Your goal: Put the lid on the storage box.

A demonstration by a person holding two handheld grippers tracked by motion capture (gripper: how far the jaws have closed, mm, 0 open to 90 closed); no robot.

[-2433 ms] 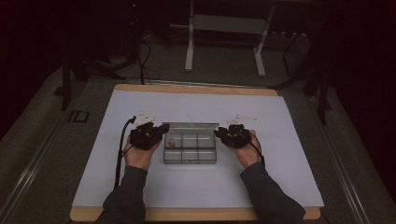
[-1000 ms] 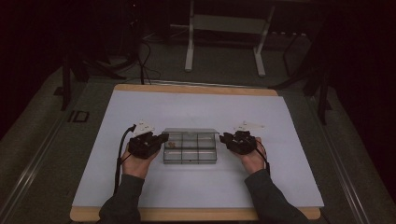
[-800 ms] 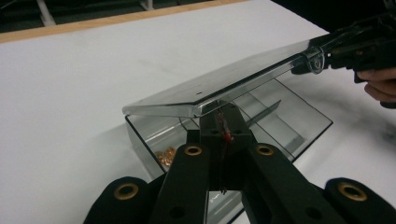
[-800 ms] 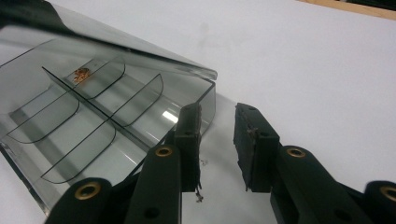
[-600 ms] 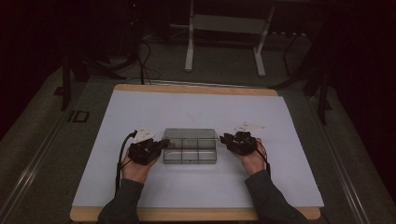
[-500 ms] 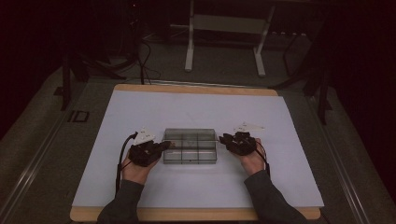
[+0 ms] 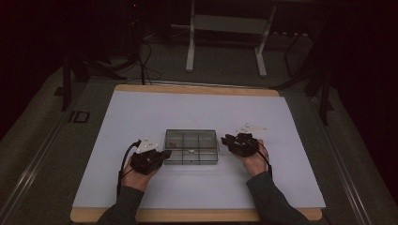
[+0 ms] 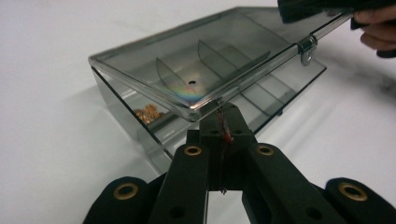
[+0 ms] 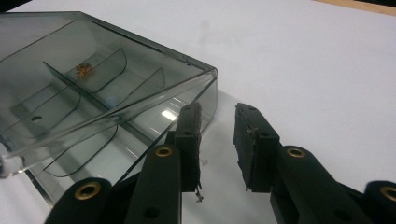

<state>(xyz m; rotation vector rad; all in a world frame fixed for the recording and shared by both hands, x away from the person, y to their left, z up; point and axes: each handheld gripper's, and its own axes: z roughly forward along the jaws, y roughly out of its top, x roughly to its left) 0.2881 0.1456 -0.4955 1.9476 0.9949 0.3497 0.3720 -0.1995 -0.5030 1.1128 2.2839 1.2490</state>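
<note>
A smoky clear compartment box (image 7: 191, 146) lies on the white mat, its lid (image 8: 196, 70) down or nearly down. Small orange pieces (image 8: 148, 113) sit in one end compartment, the same orange pieces (image 9: 84, 70) showing through the lid in the right gripper view. My left gripper (image 7: 162, 155) is shut with nothing seen between its pads; its tip (image 8: 223, 122) sits just under the lid's near corner edge. My right gripper (image 7: 227, 139) is at the box's right end. It stands open (image 9: 217, 126) beside a box corner, with nothing between its pads.
The white mat (image 7: 141, 117) covers a wooden table with free room all round the box. A small latch (image 8: 307, 49) sits on the lid's far edge, beside the other hand (image 8: 373, 28). Dark floor, stands and cables lie beyond the table.
My left hand has sunk and drawn back toward the box's near left corner. The right hand slid slightly nearer early on, then kept still. The box has not moved.
</note>
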